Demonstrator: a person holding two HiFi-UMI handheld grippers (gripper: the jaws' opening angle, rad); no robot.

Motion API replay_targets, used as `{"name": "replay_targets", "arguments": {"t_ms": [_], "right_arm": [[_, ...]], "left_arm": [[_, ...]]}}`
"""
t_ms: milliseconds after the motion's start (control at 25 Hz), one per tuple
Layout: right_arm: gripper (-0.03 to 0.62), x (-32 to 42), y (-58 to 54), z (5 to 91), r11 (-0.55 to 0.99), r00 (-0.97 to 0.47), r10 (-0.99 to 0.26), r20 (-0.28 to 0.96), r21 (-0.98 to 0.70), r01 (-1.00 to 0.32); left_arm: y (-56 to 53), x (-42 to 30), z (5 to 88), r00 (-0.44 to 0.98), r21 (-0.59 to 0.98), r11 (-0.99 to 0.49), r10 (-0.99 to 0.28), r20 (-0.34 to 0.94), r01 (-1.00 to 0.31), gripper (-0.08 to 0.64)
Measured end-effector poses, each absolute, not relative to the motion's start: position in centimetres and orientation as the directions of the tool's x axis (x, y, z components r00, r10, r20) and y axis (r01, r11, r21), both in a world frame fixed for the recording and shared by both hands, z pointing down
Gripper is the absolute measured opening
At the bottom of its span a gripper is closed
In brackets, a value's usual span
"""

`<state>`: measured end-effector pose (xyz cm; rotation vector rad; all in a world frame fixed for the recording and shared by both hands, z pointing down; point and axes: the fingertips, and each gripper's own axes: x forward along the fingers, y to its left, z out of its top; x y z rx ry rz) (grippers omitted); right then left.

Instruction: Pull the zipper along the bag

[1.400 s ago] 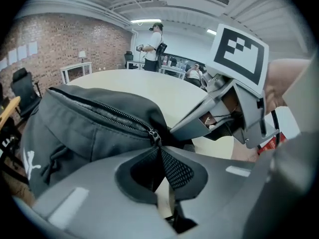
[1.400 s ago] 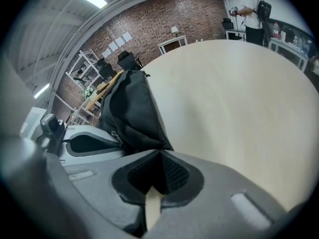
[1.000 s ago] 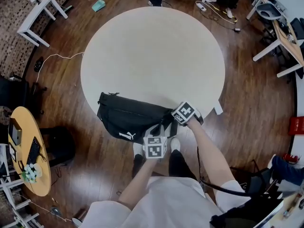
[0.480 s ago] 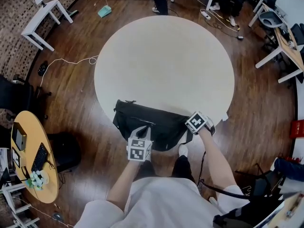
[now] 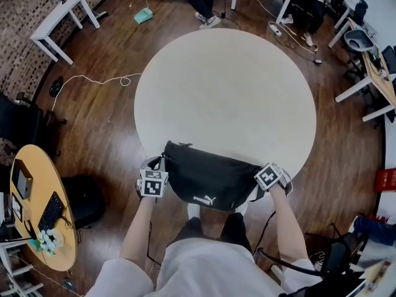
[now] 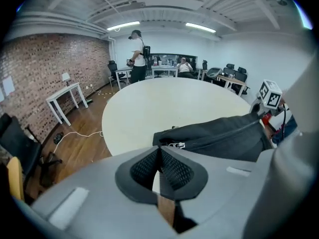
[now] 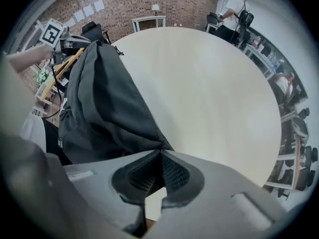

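Left gripper (image 6: 159, 150) was held just off the table's (image 5: 226, 91) near-left rim with its jaws pressed together. Their tips were right at the silver zipper pull (image 6: 177, 145), but whether they pinched its tab could not be made out. The pull sat at the end of the black bag (image 5: 213, 175) nearest the table's left side, and the zipper ran from it along the bag's top. The bag lay across the table's near edge, with its far side resting on the tabletop and its logo side hanging over the rim toward the person. The right gripper (image 7: 160, 152) was at the table's near-right rim, jaws clamped on a corner fold of the bag, whose fabric drew to a point between the tips. Beyond the table's far edge stood a person (image 6: 138, 49). A white side table (image 5: 62, 14) stood off the table's far-left side, and a round yellow desk (image 5: 34, 197) off its near-left side.
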<state>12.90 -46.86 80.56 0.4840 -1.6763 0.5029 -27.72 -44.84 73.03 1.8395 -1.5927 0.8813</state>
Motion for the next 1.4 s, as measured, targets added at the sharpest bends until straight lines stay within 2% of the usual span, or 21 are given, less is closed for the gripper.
{"name": "replay_targets", "arguments": {"t_ms": [80, 240, 600, 800, 920, 1040, 1240, 1400], "right_arm": [[-0.011, 13.7, -47.4, 80.4, 0.824, -0.091, -0.102, 0.991, 0.033, -0.565], [-0.012, 13.2, -47.8, 80.9, 0.824, -0.042, -0.157, 0.987, 0.108, -0.556], [-0.012, 13.4, -48.0, 81.1, 0.761, 0.000, -0.240, 0.971, 0.188, -0.621], [-0.012, 14.2, -48.5, 80.6, 0.639, -0.025, -0.332, 0.943, 0.205, -0.742], [-0.012, 15.6, -49.2, 77.8, 0.429, -0.045, -0.493, 0.869, 0.198, -0.882], [-0.012, 15.0, -48.9, 72.8, 0.295, -0.085, -0.657, 0.749, 0.152, -0.943], [-0.012, 11.1, -43.9, 64.7, 0.303, -0.189, -0.811, 0.554, 0.121, -0.945], [-0.012, 8.1, -38.2, 59.4, 0.327, -0.271, -0.866, 0.420, 0.066, -0.943]], "left_arm": [[-46.1, -28.8, 74.8, 0.076, -0.060, -0.196, -0.621, 0.780, -0.979, 0.026], [-48.5, -30.1, 77.3, 0.105, -0.061, -0.247, -0.606, 0.788, -0.967, 0.029], [-47.9, -28.8, 77.5, 0.185, 0.111, -0.157, -0.626, 0.758, -0.981, 0.035], [-45.8, -30.3, 75.5, 0.220, 0.163, -0.148, -0.666, 0.713, -0.975, 0.095], [-45.0, -30.8, 72.8, 0.269, 0.219, -0.165, -0.717, 0.643, -0.962, 0.143], [-43.8, -30.9, 69.8, 0.274, 0.210, -0.185, -0.769, 0.578, -0.960, 0.110], [-40.9, -28.3, 64.2, 0.273, 0.163, -0.222, -0.845, 0.460, -0.961, 0.021], [-37.4, -23.2, 59.8, 0.322, 0.132, -0.294, -0.868, 0.377, -0.947, 0.017]]}}
